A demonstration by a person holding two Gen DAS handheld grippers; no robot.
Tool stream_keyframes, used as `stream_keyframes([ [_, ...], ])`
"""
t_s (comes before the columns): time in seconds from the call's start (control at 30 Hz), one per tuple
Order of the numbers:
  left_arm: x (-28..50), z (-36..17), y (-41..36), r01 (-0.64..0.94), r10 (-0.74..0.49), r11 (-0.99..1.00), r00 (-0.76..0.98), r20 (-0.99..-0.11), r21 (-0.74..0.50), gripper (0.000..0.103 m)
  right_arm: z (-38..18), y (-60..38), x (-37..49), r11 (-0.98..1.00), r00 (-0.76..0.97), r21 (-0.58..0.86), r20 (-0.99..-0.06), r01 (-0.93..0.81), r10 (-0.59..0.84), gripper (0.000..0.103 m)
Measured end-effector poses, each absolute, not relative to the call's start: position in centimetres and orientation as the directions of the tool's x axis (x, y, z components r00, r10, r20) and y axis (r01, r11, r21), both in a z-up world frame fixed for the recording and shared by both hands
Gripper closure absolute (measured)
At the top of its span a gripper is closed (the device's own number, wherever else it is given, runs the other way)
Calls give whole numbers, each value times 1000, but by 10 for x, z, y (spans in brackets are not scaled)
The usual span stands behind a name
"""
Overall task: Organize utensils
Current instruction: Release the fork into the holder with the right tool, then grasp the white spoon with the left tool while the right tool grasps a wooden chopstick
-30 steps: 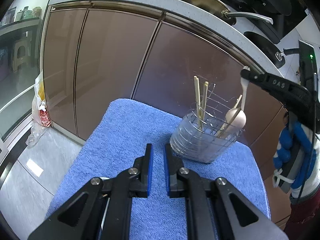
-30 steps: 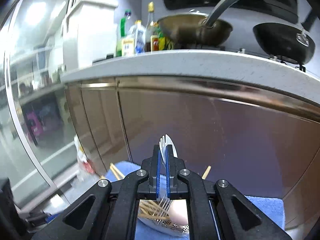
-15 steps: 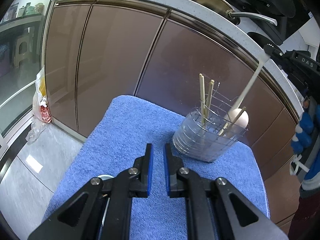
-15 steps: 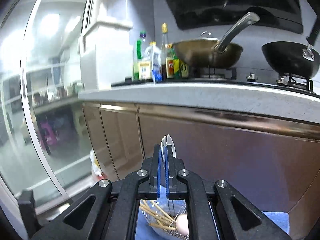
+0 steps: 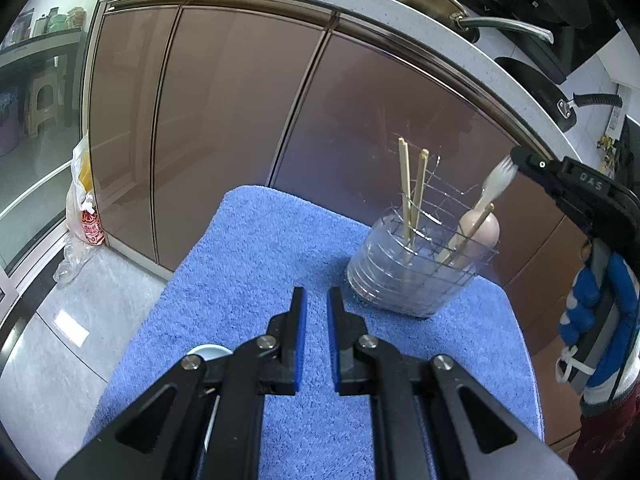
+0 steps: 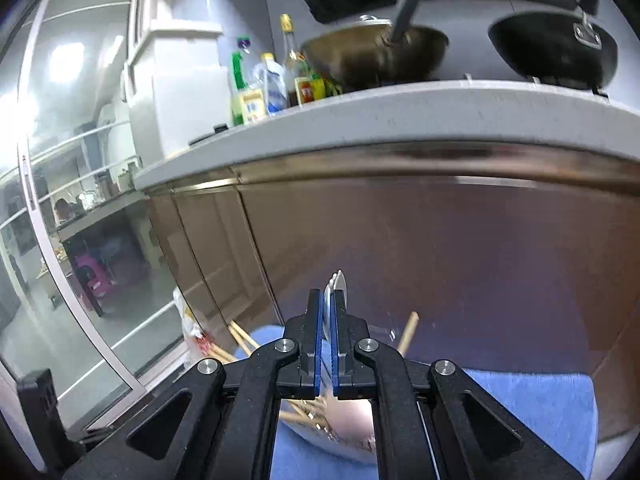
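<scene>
**White fork lowered back toward the utensil holder**

Blue towel (image 5: pixel 256 264) covers the table, and at the left the left tongs (image 5: pixel 317 312) hover low over it with a narrow gap between their blue pads (image 5: pixel 301 344), gripping nothing; they sit where they were half a second ago. A small white round object (image 5: pixel 205 350) peeks out beneath them, too hidden to identify.

Further right, the clear utensil holder (image 5: pixel 404 280) with its wire grid stands on the towel's far right part, unmoved. Two wooden chopsticks (image 5: pixel 412 192) stand upright in it, and beside them a pale pink spoon (image 5: pixel 480 232) leans in a right-hand cell along with another wooden stick.

At the far right, the right tongs (image 5: pixel 516 160) are clamped on the tines of a white plastic fork (image 5: pixel 494 184). Half a second ago the fork was lifted high and stretched long above the holder; now it has come down, its handle reaching into the holder beside the spoon. In the right wrist view the right tongs (image 6: pixel 327 320) pinch the fork (image 6: pixel 338 284) edge-on, the holder sits just below them, and the kitchen counter (image 6: pixel 400 120) with its wok (image 6: pixel 372 56) appears higher in the frame than before.
</scene>
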State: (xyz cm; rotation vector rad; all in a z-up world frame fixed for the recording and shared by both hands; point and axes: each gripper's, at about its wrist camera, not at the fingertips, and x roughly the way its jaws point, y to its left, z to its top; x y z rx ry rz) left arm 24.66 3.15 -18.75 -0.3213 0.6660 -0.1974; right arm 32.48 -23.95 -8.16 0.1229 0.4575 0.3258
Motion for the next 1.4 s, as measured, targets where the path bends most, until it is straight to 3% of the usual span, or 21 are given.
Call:
stream_keyframes([
  [0.03, 246, -188, 31, 78, -281, 933, 767, -577, -350, 93, -82, -241, 322, 940, 848, 197, -409, -280, 338, 75],
  [0.1, 246, -188, 28, 86, -287, 934, 759, -584, -346, 93, -79, -245, 314, 941, 857, 199, -394, -273, 332, 65],
  [0.23, 244, -187, 23, 111, -312, 931, 739, -597, -348, 93, -72, -254, 293, 944, 867, 191, -380, -268, 323, 65],
  [0.33, 239, -184, 25, 118, -315, 931, 736, -599, -345, 93, -78, -259, 277, 947, 849, 203, -423, -251, 316, 65],
  [0.63, 230, -188, 86, 57, -312, 927, 667, -676, -371, 93, -178, -223, 260, 934, 586, 258, -729, -246, 355, 75],
  [0.8, 230, -201, 115, 22, -326, 920, 593, -736, -390, 93, -227, -206, 267, 935, 437, 295, -827, -198, 354, 82],
  [1.07, 231, -236, 96, 61, -380, 916, 451, -808, -396, 93, -253, -185, 279, 950, 335, 269, -890, -160, 309, 82],
  [1.4, 268, -257, 96, 34, -365, 923, 401, -840, -384, 93, -257, -169, 306, 960, 280, 245, -920, -139, 275, 83],
])
